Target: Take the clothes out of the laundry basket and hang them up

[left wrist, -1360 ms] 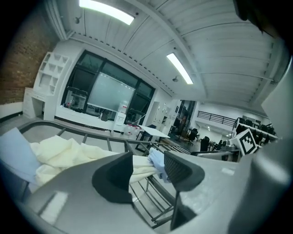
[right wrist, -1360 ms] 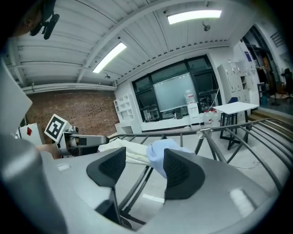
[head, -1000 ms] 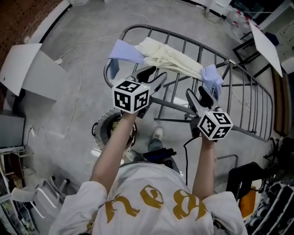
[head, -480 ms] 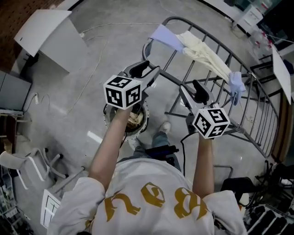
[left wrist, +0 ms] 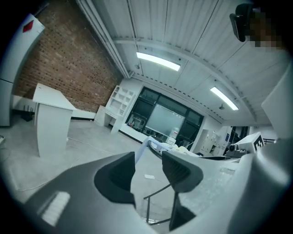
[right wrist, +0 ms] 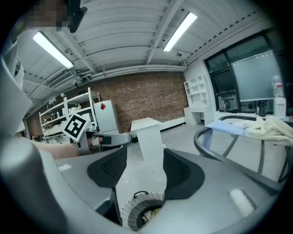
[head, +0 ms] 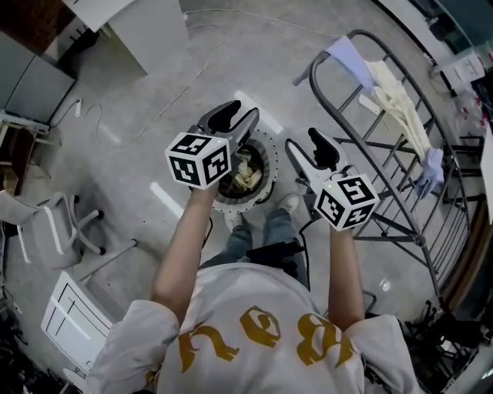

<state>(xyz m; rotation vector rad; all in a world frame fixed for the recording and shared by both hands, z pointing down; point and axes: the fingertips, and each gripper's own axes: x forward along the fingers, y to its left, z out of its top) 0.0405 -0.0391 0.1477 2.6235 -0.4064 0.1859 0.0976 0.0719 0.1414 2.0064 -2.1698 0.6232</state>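
The round laundry basket [head: 266,151] stands on the floor by my feet, pale clothes [head: 245,171] inside it; its rim shows in the right gripper view [right wrist: 137,209]. My left gripper [head: 231,115] hovers above the basket's left edge, open and empty [left wrist: 149,170]. My right gripper [head: 308,148] is held just right of the basket, open and empty [right wrist: 139,170]. The grey drying rack [head: 362,88] stands at the upper right. It carries a cream garment [head: 397,100] and two light blue cloths [head: 350,61] [head: 428,171].
A white cabinet [head: 146,23] stands at the top left and a white chair [head: 46,231] at the left. A cable [head: 166,104] trails across the concrete floor. A white wire rack [head: 73,323] lies at the lower left. Dark clutter fills the lower right corner.
My view and both grippers have swung left and down, away from the drying rack toward the basket. The rack has slid to the upper right. Both grippers stayed open.
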